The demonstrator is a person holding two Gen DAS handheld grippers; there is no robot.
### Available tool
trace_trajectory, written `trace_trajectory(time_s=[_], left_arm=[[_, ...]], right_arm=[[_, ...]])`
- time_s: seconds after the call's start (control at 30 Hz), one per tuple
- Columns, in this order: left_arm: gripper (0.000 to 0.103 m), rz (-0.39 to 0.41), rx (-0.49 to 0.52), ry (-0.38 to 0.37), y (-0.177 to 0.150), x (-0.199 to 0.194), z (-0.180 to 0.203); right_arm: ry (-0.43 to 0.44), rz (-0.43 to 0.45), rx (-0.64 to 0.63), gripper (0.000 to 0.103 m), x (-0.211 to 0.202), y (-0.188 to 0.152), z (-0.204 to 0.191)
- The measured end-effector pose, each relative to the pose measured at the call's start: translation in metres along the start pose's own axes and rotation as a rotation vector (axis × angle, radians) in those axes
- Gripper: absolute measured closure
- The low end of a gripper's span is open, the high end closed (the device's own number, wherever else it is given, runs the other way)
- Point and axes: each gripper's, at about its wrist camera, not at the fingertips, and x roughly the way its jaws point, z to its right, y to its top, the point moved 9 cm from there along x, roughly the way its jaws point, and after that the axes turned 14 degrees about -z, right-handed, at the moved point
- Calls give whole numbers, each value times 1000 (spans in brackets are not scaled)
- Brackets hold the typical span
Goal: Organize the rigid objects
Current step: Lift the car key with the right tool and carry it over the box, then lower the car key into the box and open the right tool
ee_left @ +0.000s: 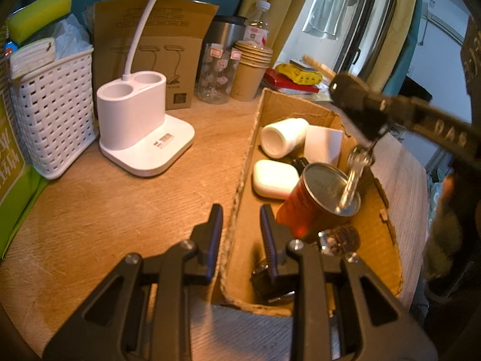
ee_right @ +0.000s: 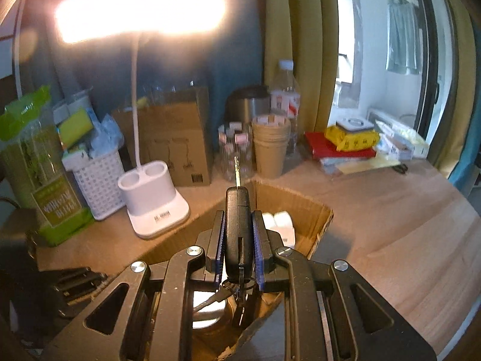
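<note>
From the left wrist view, the left gripper (ee_left: 240, 234) sits at the near end of the cardboard box (ee_left: 372, 219), its jaws narrowed onto the box's side wall, one finger outside and one inside; I take this as steadying the box so things can be dropped in. Inside lie a white cylinder (ee_left: 282, 137) on its side, a white earbud-style case (ee_left: 275, 179) and a red can (ee_left: 315, 201) tipped with its silver bottom upward. Above the can, the right gripper (ee_left: 360, 102) comes in from the right holding a black car key (ee_left: 351, 90), with smaller keys (ee_left: 357, 165) dangling from its ring just over the can. Something dark and round at the box's near end is half hidden behind the finger; I cannot name it.

From the right wrist view, the right gripper (ee_right: 239, 234) is closed tight on the car key's (ee_right: 239, 219) black fob, the metal blade pointing forward over the box (ee_right: 303, 207), which suggests the key is headed inside. The desk lamp (ee_right: 153, 201) glares overhead and washes out the upper left. Below the jaws, the ring and can are dim and partly cut off.
</note>
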Motion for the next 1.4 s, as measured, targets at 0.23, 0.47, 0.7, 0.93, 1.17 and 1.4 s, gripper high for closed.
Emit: trace_trajectory(time_s=[0.23,0.47,0.7,0.93,1.17,1.4], left_arm=[[76,0,0,0,0,0,0],[76,0,0,0,0,0,0],[76,0,2,0,0,0,0],[76,1,3,-1,0,0,1],[76,-1,-2,1,2,2,0],[76,-1,-2,2,2,2,0]], right_arm=[[9,-48,-26,85,17,-16,0],[31,-93,-46,85,28,-28,-6],[48,-110,-45,85,31,-31,-6],[52,-110,-38,84,30,-33,-6],[39,-133,-22,69,33,-35,-3],[23,-124,-22,66,26,-35,-4]])
